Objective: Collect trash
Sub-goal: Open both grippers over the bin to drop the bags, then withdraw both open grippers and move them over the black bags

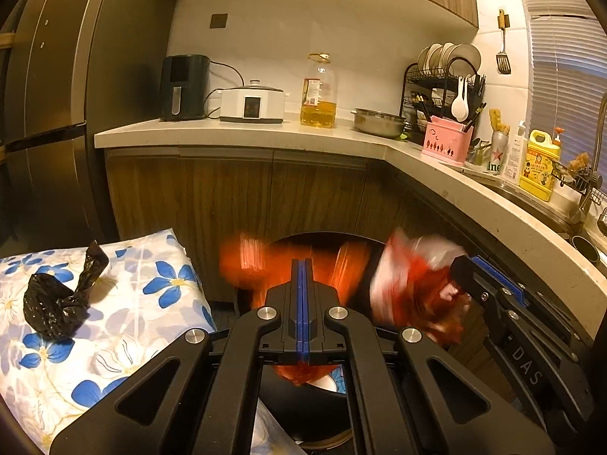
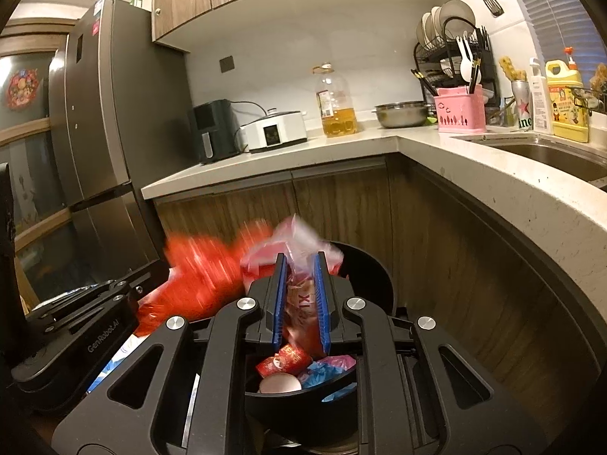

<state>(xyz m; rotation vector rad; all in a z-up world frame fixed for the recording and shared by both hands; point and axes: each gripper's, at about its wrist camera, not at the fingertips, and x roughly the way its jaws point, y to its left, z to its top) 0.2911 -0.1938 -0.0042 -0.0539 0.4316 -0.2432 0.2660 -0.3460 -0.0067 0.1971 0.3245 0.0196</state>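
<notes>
My left gripper [image 1: 302,265] is shut on a red plastic bag [image 1: 250,258], blurred by motion, above a round black trash bin [image 1: 322,239]. My right gripper [image 2: 299,261] is shut on the bag's other side, a red-and-white crumpled part [image 2: 299,303]; it also shows in the left wrist view [image 1: 402,276]. Under it the black bin [image 2: 364,265] holds a red packet [image 2: 282,364], blue wrappers [image 2: 326,371] and a white cup [image 2: 279,385]. A small knotted black bag [image 1: 57,303] lies on a blue-flowered cloth [image 1: 144,303] at the left.
An L-shaped counter [image 1: 265,134] carries an air fryer [image 1: 184,87], a white cooker [image 1: 252,104], an oil bottle [image 1: 318,91], a steel bowl [image 1: 379,121], a dish rack [image 1: 444,87] and a pink holder [image 1: 447,142]. The sink [image 2: 550,151] is right; a dark fridge [image 2: 102,113] stands left.
</notes>
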